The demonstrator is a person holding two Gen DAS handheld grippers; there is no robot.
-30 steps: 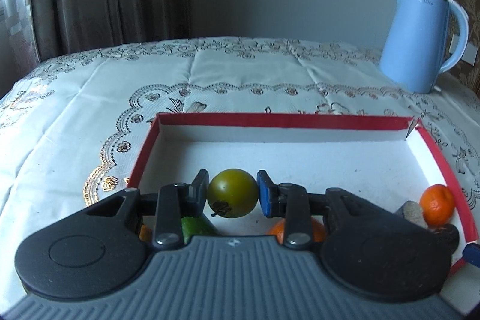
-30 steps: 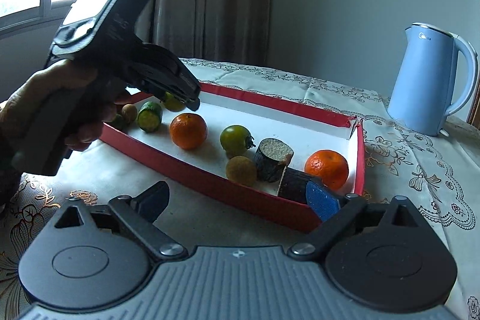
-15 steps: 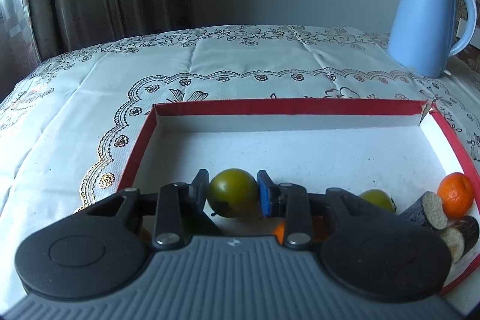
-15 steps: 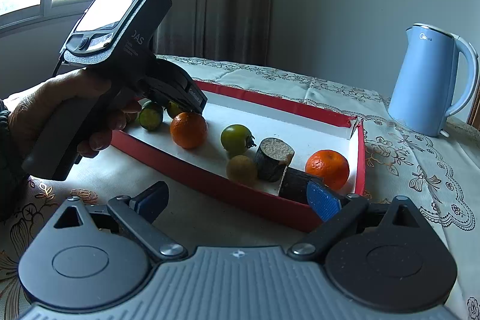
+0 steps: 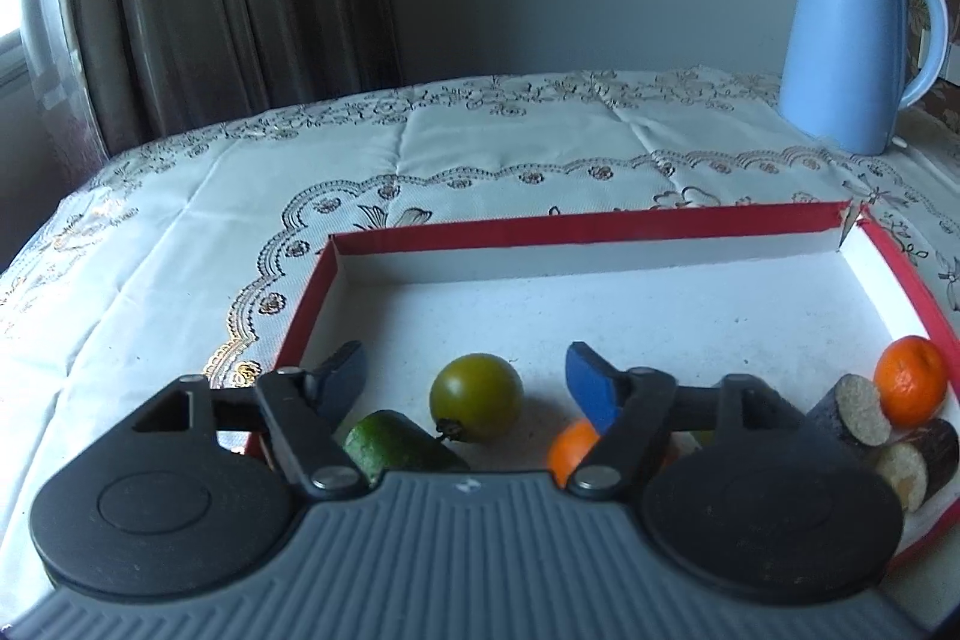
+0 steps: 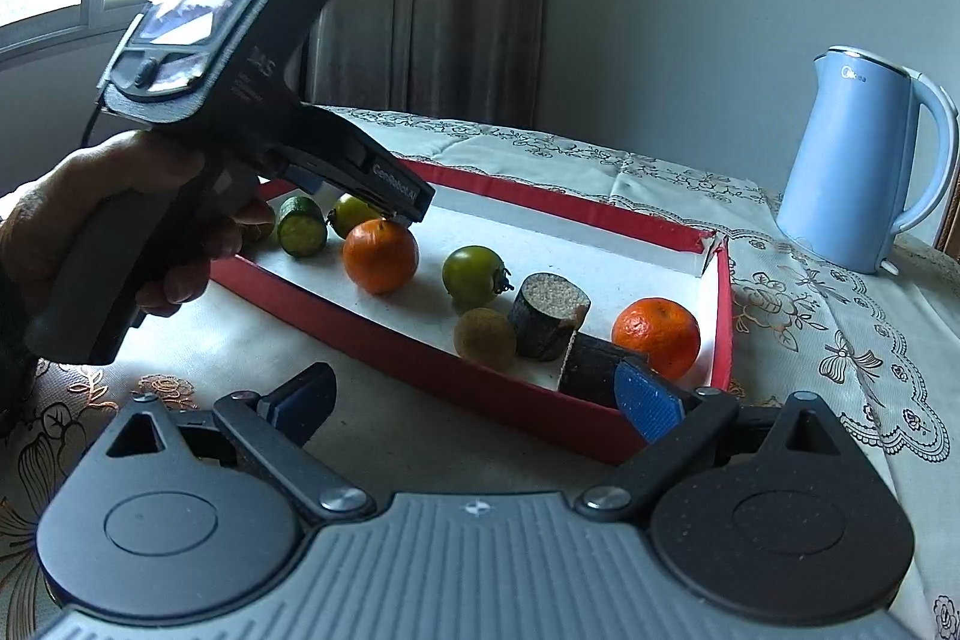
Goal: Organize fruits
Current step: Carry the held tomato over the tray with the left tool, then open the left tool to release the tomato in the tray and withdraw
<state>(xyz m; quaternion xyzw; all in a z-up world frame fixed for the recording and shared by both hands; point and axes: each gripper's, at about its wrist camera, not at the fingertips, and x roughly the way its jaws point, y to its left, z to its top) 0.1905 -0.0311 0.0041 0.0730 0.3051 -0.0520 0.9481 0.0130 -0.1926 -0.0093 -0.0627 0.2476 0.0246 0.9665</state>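
Note:
In the left wrist view my left gripper (image 5: 467, 370) is opening, its blue pads apart from the green tomato (image 5: 477, 396), which rests on the white floor of the red tray (image 5: 588, 226) between them. A cucumber piece (image 5: 396, 445) lies just left of the tomato, and an orange (image 5: 573, 451) is half hidden behind the right finger. The right wrist view shows the left gripper (image 6: 405, 211) over the tray's left end, with that tomato (image 6: 354, 214) behind an orange (image 6: 381, 256). My right gripper (image 6: 477, 394) stands open and empty above the cloth, before the tray's near wall.
The tray also holds a second green tomato (image 6: 474, 269), a brown fruit (image 6: 485, 337), two dark cut cylinders (image 6: 549, 307), and another orange (image 6: 657, 337). A blue kettle (image 6: 864, 160) stands at the back right. A hand (image 6: 120, 220) grips the left tool.
The left gripper's jaws have spread and let go of the green tomato, which now sits on the tray floor. The right gripper has not moved.

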